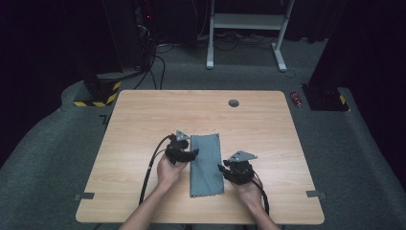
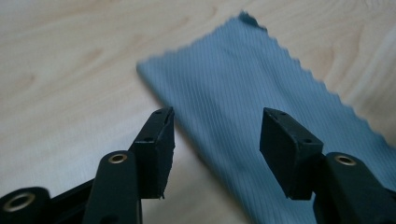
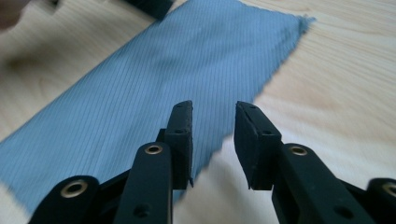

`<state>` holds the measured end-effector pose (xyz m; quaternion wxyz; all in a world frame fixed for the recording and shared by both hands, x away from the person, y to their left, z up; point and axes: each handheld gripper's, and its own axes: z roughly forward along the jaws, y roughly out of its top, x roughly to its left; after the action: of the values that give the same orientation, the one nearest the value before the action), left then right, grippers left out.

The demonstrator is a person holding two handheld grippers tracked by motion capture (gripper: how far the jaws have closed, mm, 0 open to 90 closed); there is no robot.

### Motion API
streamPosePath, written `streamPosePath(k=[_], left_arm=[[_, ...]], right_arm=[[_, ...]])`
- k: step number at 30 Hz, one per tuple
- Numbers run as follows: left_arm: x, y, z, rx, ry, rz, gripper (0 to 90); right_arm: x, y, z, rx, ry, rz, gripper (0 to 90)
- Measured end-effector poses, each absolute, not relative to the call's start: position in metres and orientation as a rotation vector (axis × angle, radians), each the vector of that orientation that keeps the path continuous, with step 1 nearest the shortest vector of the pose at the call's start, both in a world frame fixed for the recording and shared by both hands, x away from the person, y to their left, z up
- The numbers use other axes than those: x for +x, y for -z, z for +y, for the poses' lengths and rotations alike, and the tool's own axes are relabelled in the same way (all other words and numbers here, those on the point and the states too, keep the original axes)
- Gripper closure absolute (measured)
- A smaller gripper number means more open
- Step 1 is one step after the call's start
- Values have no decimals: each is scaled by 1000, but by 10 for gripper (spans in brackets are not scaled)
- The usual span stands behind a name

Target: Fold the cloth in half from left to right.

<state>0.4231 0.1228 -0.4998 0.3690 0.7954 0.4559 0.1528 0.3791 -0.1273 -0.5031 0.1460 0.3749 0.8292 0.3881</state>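
Grey ribbed cloth (image 1: 206, 164), apparently folded narrow, flat, zigzag-cut edges.

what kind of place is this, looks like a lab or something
Probably a lab or recording studio: a lone wooden table on grey carpet, black curtains around it, and cables running to equipment by the hazard-striped stand base.

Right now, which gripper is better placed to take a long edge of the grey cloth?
Probably the left gripper: in the high view it sits right against the cloth's long edge, jaws open. The right gripper, also open, is beside the other edge, slightly off it.
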Motion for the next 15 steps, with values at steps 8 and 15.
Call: streamPosePath(k=[8, 15], left_arm=[[382, 513, 127, 2021, -429, 1163, 430], [357, 520, 124, 2038, -456, 1130, 422]], right_arm=[[417, 509, -101, 1026, -1142, 2393, 642], [449, 511, -89, 1078, -1094, 2396, 620]])
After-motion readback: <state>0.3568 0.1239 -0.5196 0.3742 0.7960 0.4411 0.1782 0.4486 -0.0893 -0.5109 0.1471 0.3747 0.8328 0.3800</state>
